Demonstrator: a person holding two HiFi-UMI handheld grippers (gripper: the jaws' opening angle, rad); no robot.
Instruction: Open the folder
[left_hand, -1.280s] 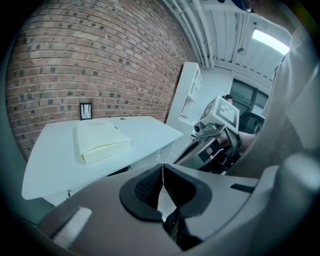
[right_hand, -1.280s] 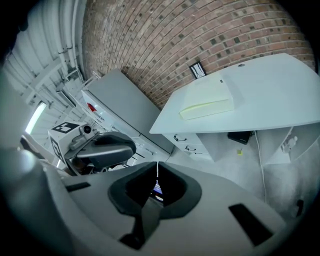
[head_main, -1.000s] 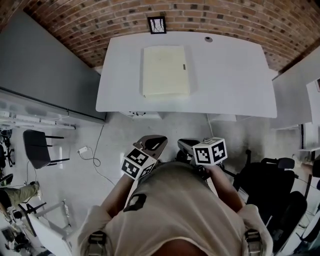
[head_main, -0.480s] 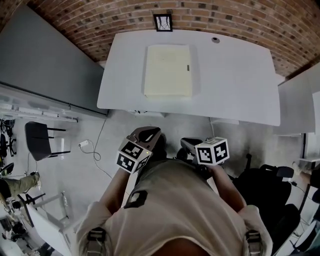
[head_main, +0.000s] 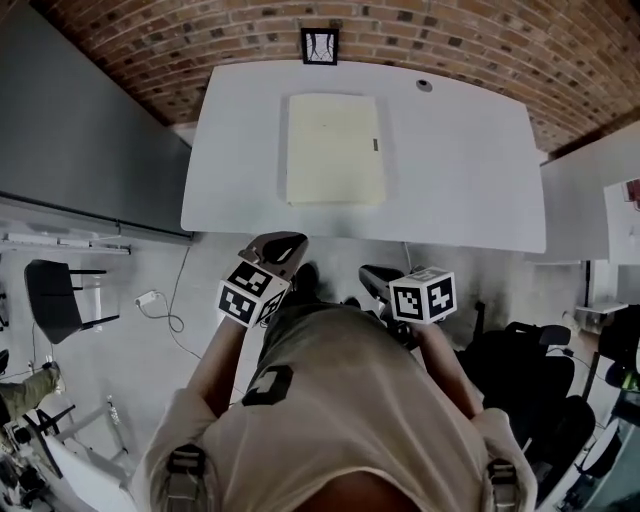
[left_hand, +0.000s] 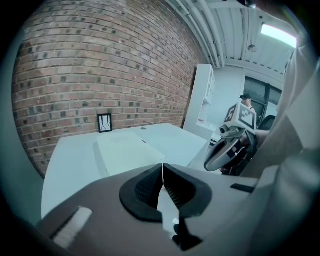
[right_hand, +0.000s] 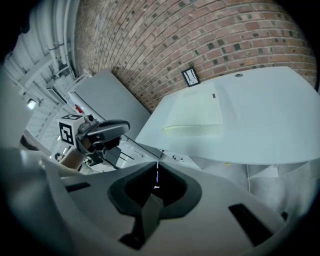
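Head view: white surface stands against brick wall, small framed picture at its far edge. Pale folder lies flat and closed on surface, left of centre. Grey partition at left; dark chair and cable on floor. Left tool and right tool held short of near edge, well apart from folder.
Left gripper view: left tool's jaws together, nothing between; folder ahead on surface.
Right gripper view: right tool's jaws together, empty; folder ahead.
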